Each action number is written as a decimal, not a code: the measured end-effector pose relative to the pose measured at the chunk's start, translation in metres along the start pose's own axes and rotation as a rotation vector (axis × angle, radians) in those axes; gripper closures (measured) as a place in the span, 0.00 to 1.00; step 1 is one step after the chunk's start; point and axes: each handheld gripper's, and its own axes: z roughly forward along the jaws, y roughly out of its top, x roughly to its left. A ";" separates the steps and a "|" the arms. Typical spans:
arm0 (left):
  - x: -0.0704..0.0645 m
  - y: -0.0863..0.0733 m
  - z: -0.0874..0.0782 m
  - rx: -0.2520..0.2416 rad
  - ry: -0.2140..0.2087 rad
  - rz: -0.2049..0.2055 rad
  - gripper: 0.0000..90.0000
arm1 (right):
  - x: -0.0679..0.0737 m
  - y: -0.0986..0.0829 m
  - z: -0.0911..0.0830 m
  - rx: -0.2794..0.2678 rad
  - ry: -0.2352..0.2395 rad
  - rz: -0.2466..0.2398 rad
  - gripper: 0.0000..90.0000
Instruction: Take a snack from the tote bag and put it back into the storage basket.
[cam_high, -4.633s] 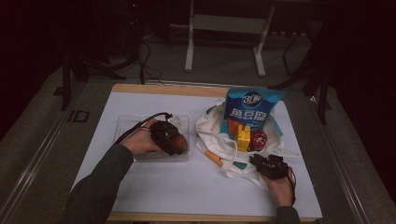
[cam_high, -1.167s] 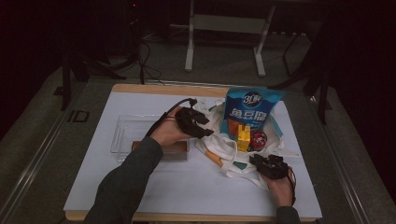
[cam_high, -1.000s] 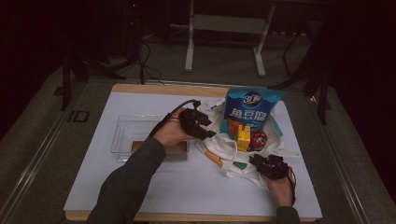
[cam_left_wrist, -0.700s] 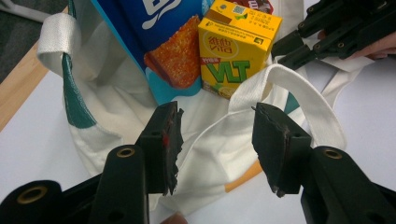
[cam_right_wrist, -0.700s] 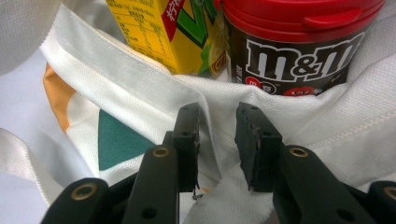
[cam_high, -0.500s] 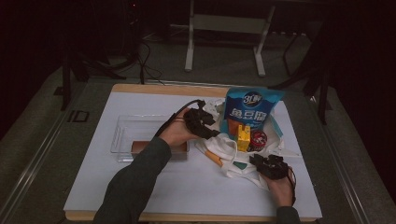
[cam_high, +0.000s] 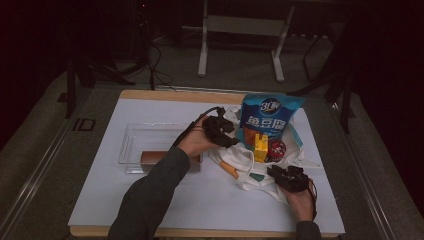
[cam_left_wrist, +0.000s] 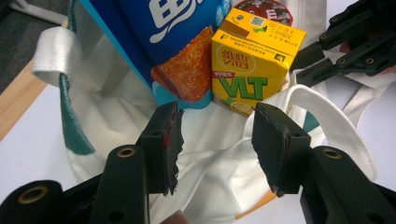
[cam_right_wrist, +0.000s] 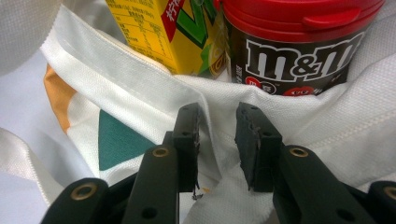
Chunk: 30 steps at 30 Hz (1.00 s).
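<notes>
On the yellow drink carton (cam_left_wrist: 250, 70): "VLT" in green letters, red Chinese characters above it, too small to read for certain, and a QR code on the carton's top flap. On the same carton, seen from the right gripper view (cam_right_wrist: 163, 32): a panel of fine print, too small to read. On the brown tub with the red lid (cam_right_wrist: 299, 51): "m&m" in white letters. On the blue snack bag (cam_high: 269, 117): large white Chinese characters, apparently "鱼豆腐", under a round dark logo whose marks stay unclear. In the left gripper view, only the lower parts of those white characters on the blue bag (cam_left_wrist: 154, 28).
</notes>
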 end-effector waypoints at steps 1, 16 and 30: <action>0.000 0.000 0.001 0.002 -0.001 0.004 0.58 | 0.000 0.000 0.000 0.000 0.001 0.001 0.78; -0.003 0.008 0.020 0.015 0.030 -0.001 0.52 | 0.000 0.000 0.000 0.000 0.002 0.001 0.78; -0.007 0.015 0.030 0.005 0.025 0.003 0.49 | 0.000 0.000 0.000 0.000 0.003 0.002 0.77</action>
